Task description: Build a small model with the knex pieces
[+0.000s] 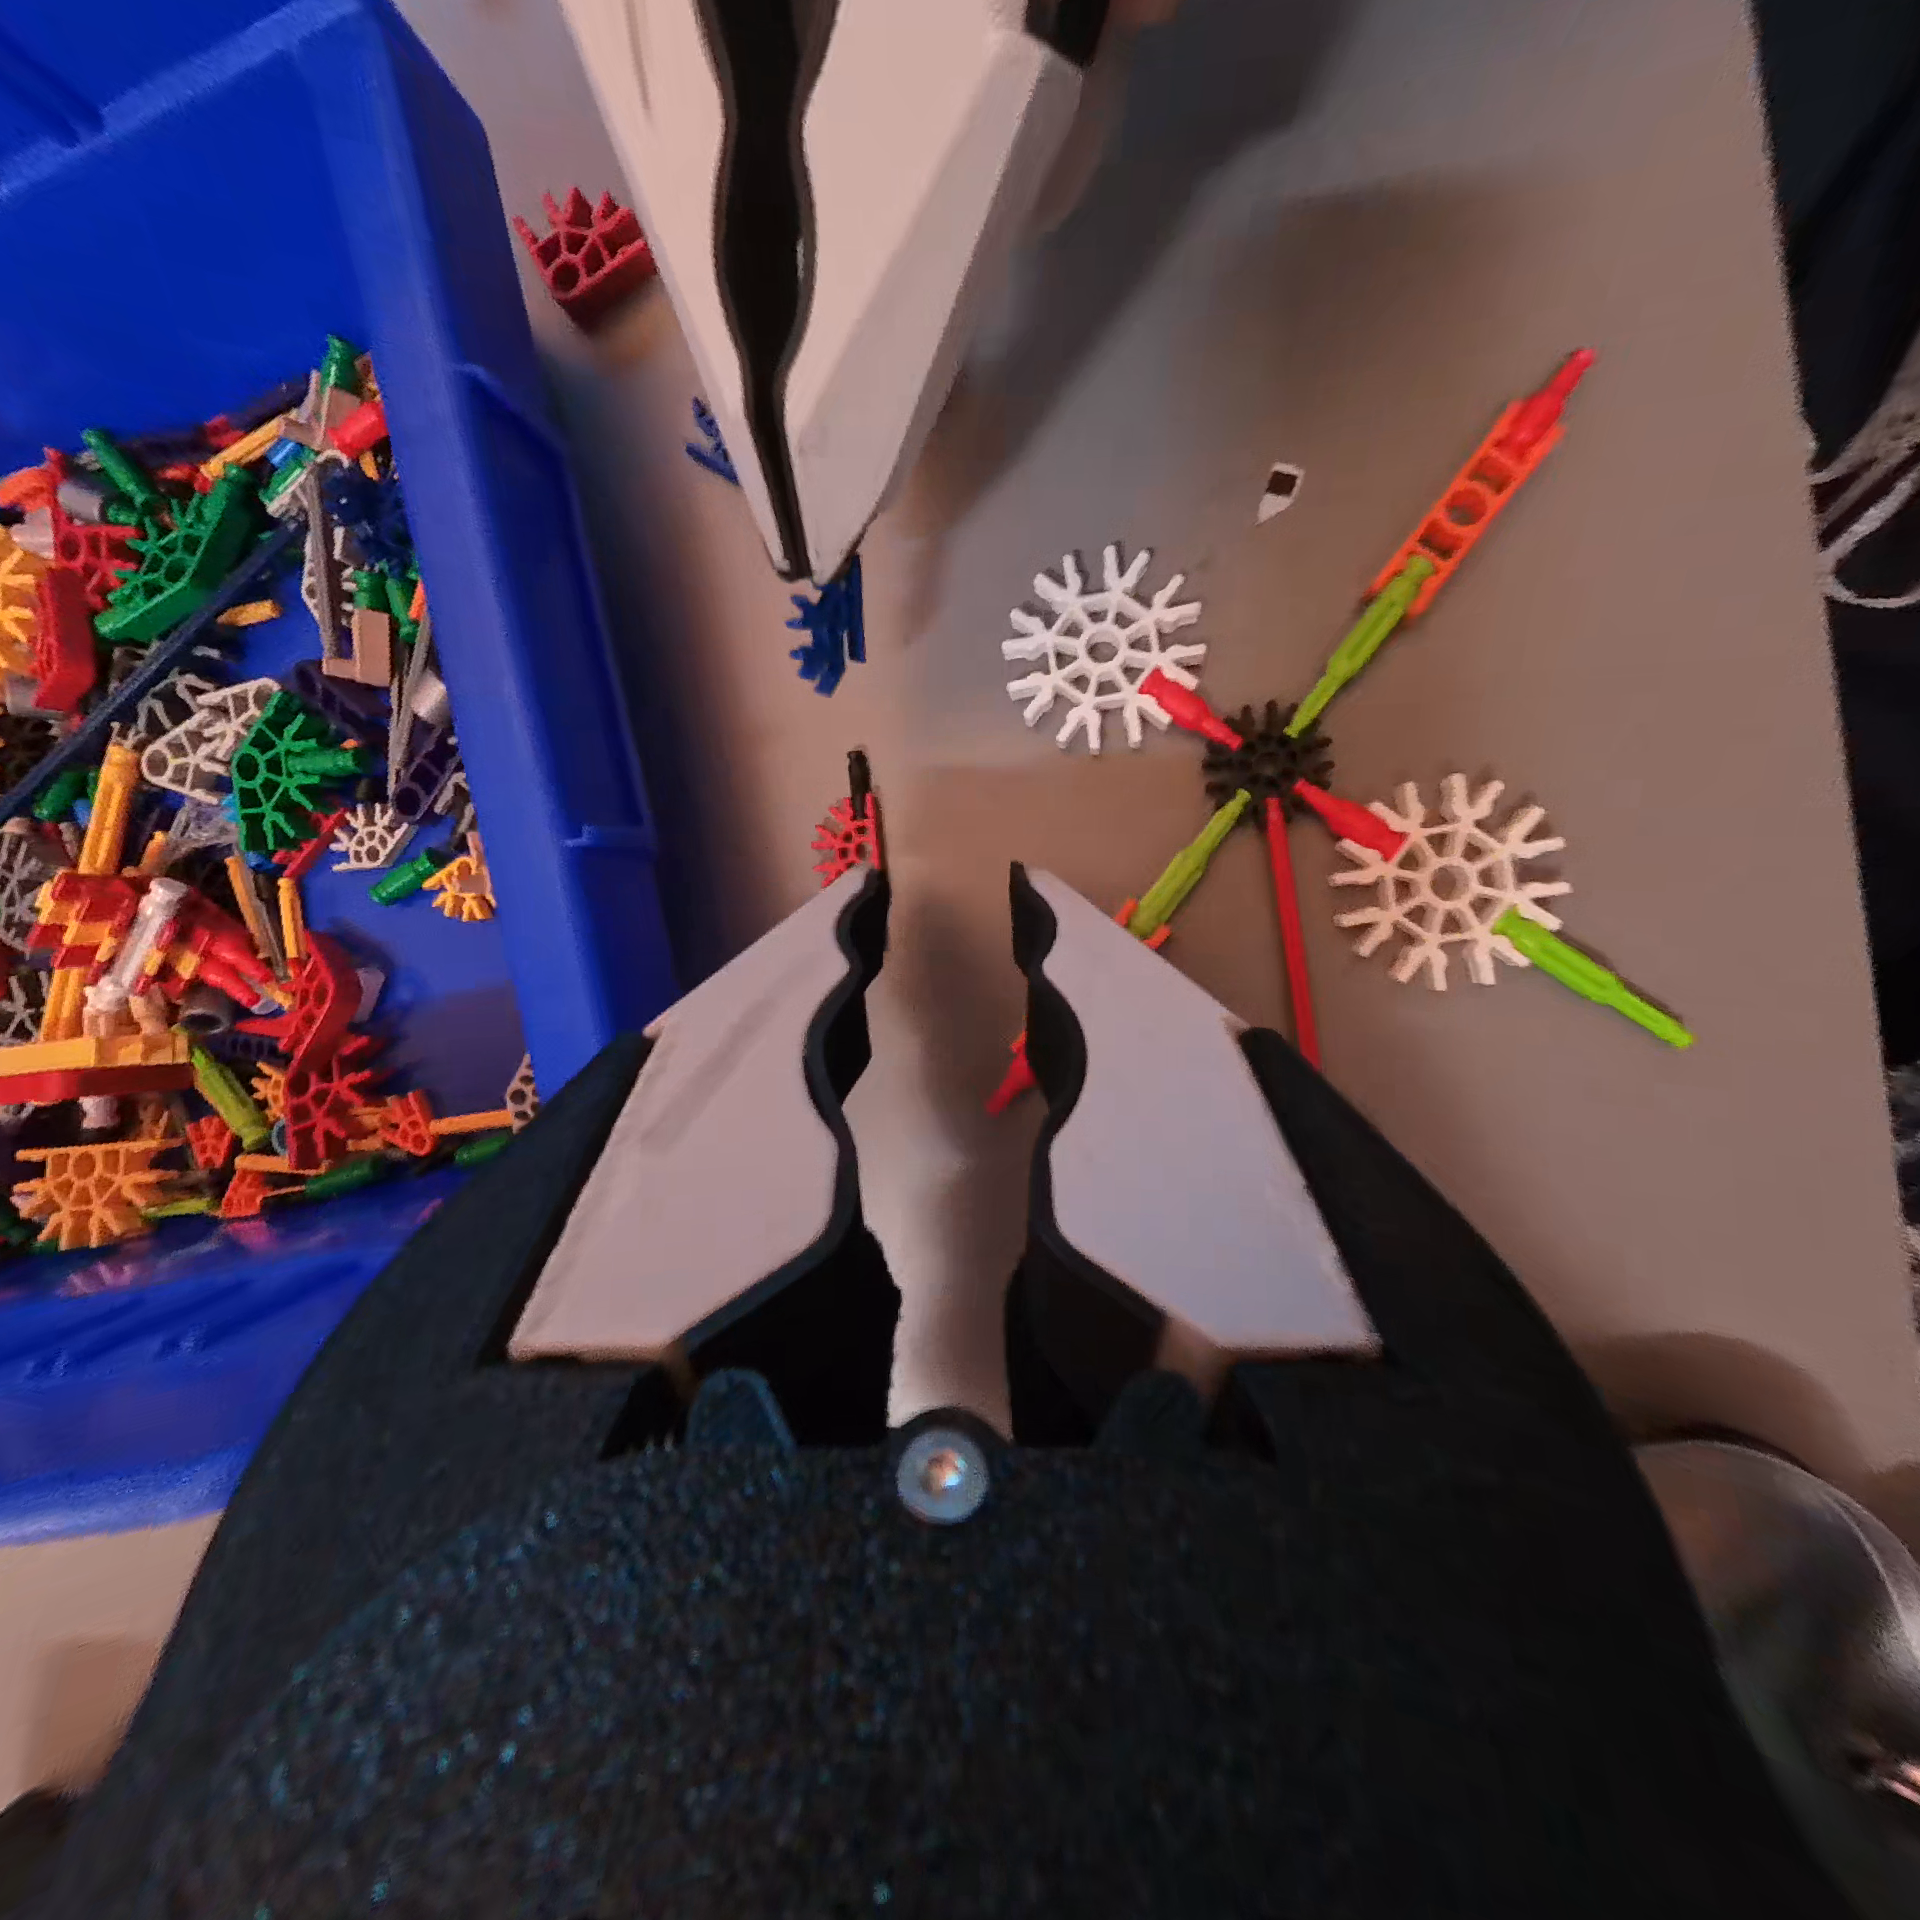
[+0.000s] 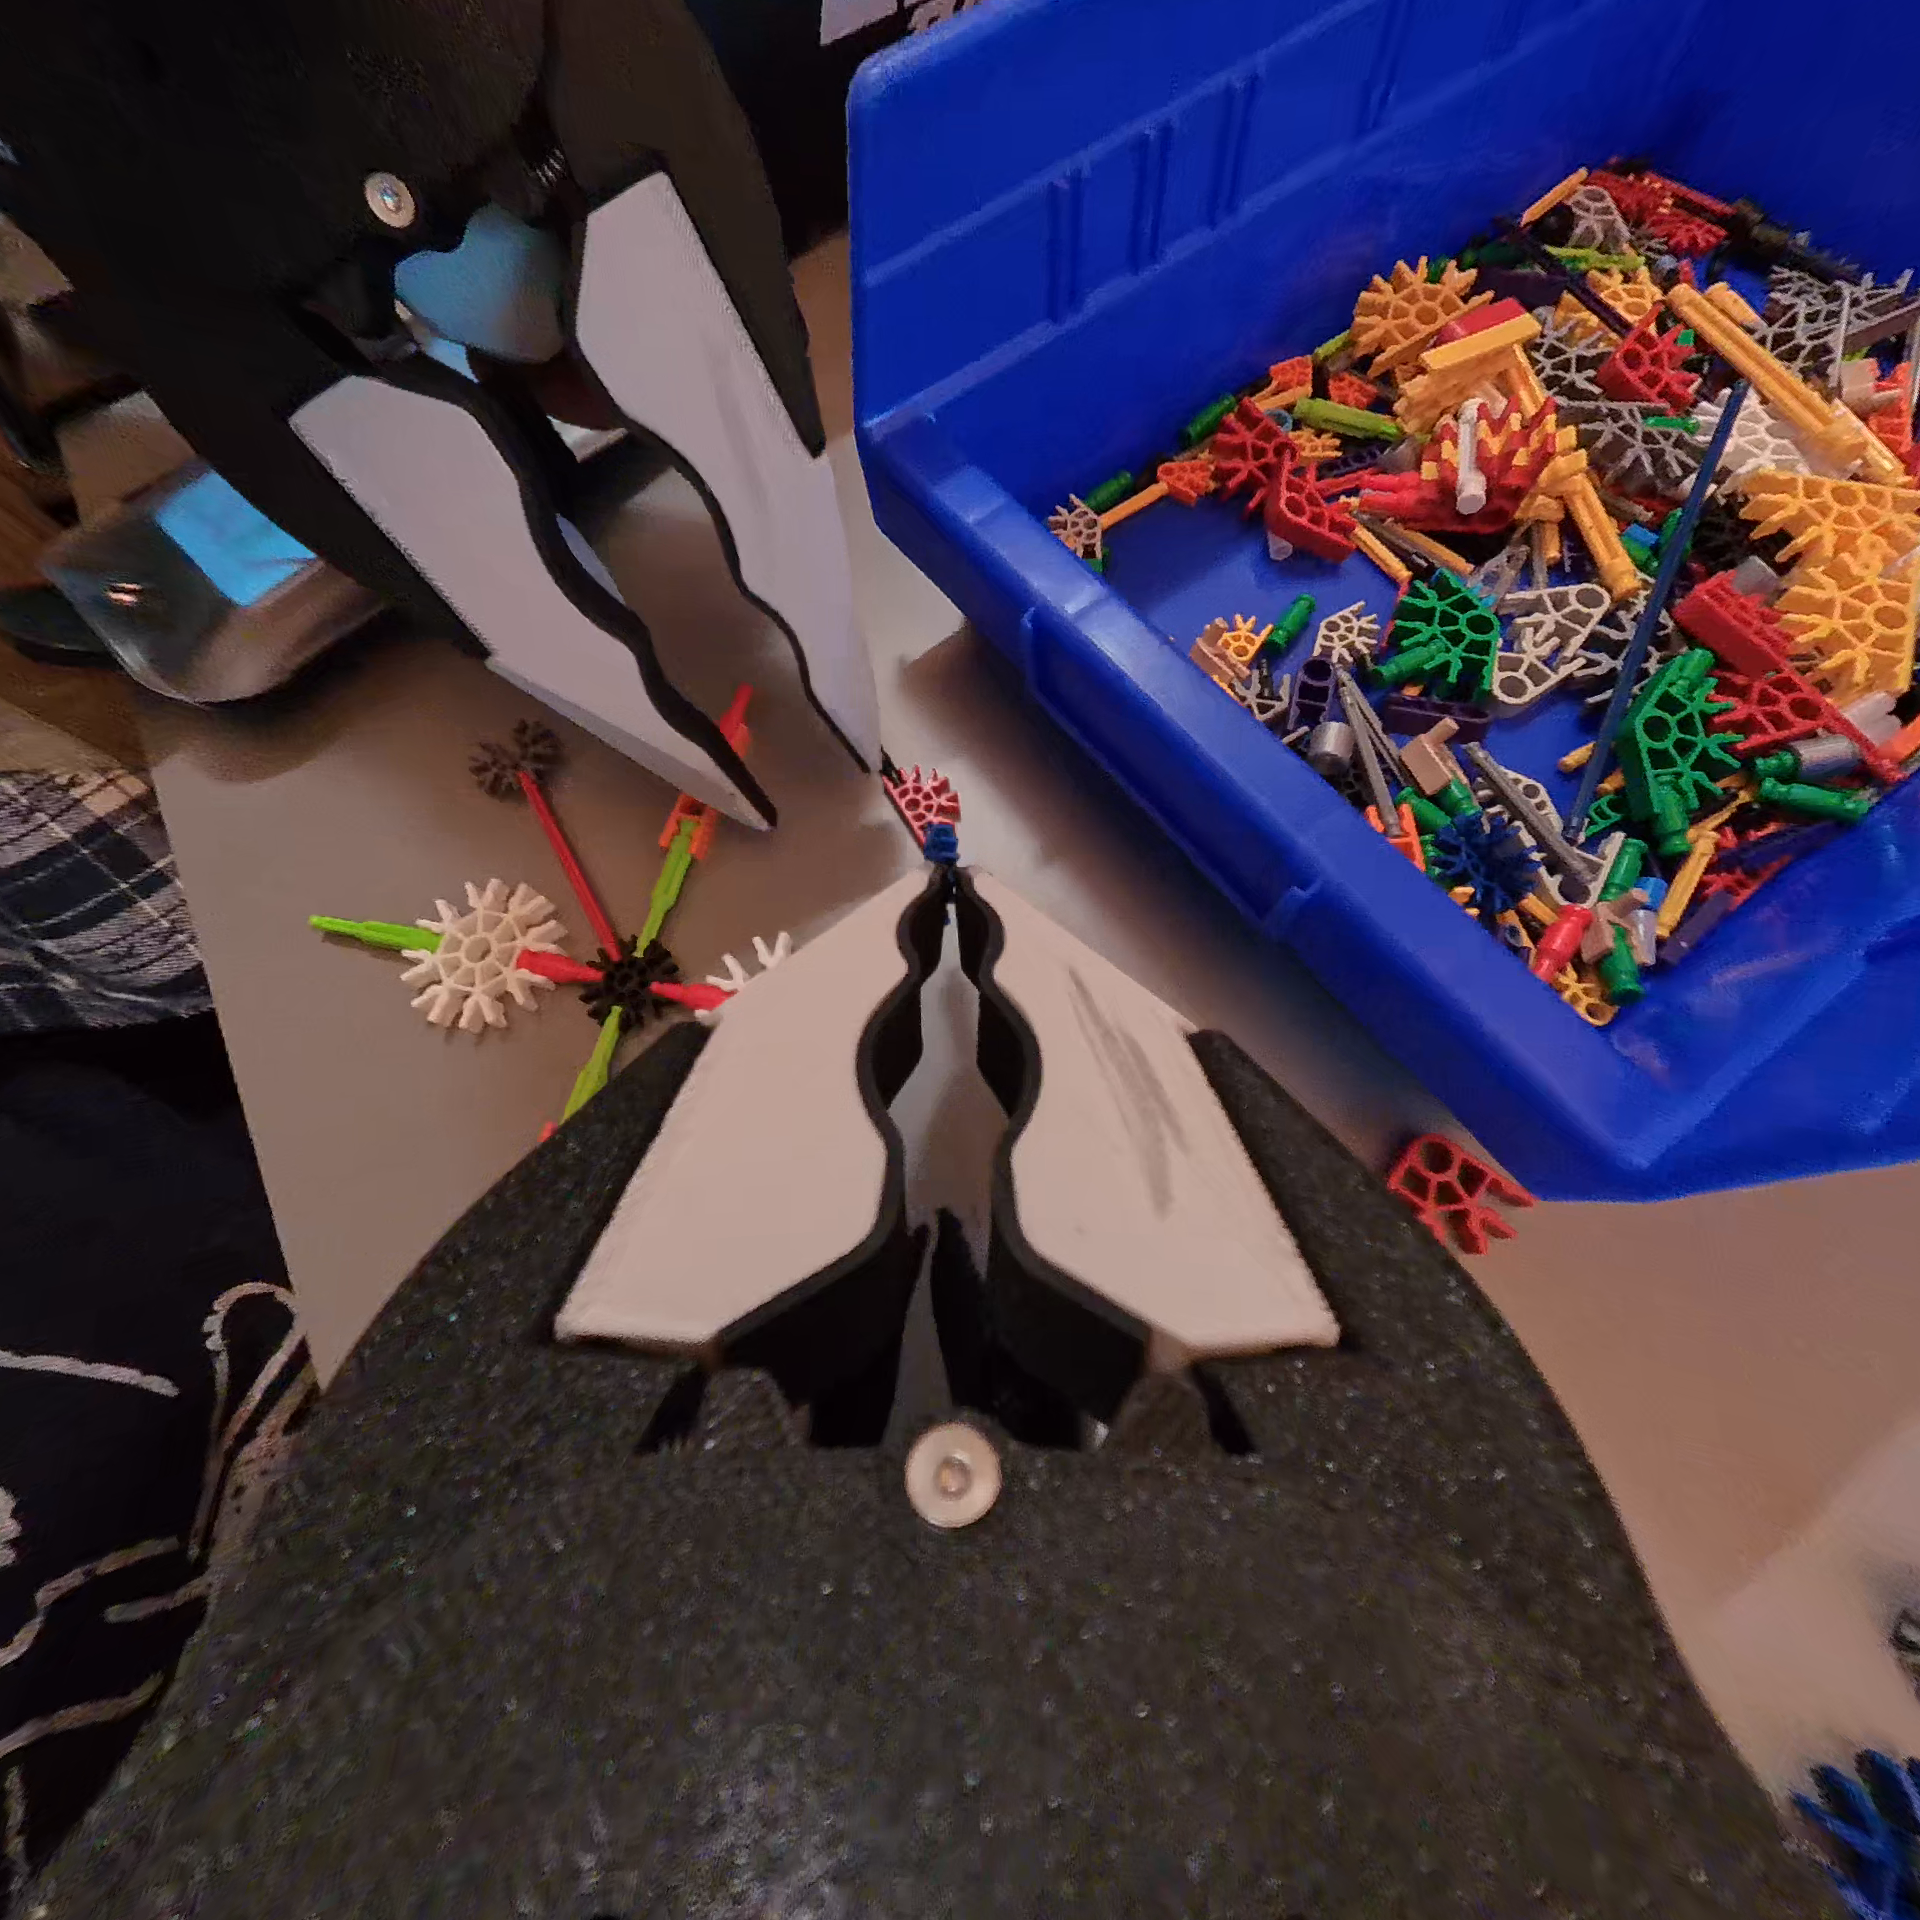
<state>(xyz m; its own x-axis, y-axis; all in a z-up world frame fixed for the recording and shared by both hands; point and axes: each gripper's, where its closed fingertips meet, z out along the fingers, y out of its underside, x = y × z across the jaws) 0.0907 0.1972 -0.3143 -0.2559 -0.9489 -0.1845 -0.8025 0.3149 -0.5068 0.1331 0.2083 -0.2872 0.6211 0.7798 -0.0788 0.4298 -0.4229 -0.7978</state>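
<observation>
Dim, warm indoor light. Soft shadows fall across the table (image 1: pixel 1403 1195) — darkest toward 12 o'clock. Wide-angle bending at every edge; blur smears the bin (image 1: pixel 260 260) at 10 o'clock.

Glossy blue plastic bin (image 2: pixel 1195 343)

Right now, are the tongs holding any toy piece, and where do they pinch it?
The right tongs pinch a small blue connector by its edge, at their tips. The left tongs are open, holding nothing; a red connector sits beside one tip.
</observation>
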